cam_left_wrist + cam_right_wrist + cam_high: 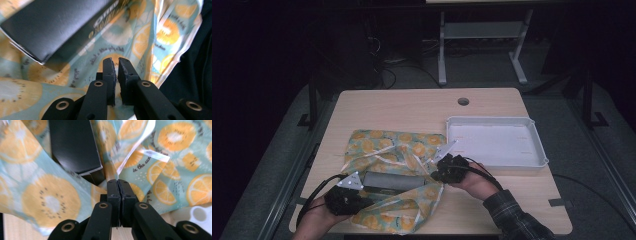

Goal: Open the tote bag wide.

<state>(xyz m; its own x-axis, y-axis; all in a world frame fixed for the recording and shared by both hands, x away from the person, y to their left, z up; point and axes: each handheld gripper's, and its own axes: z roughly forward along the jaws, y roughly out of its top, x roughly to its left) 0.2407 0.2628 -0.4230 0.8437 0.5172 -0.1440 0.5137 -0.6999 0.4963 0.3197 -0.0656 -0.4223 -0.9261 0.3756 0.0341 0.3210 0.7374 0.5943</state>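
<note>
Box between left gripper, right gripper.

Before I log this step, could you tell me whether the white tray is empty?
Empty: the white tray shows a bare floor in the high view.

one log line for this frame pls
left gripper: shut on cloth | right gripper: shut on cloth | black box: lying on cloth | white tray: empty
</note>
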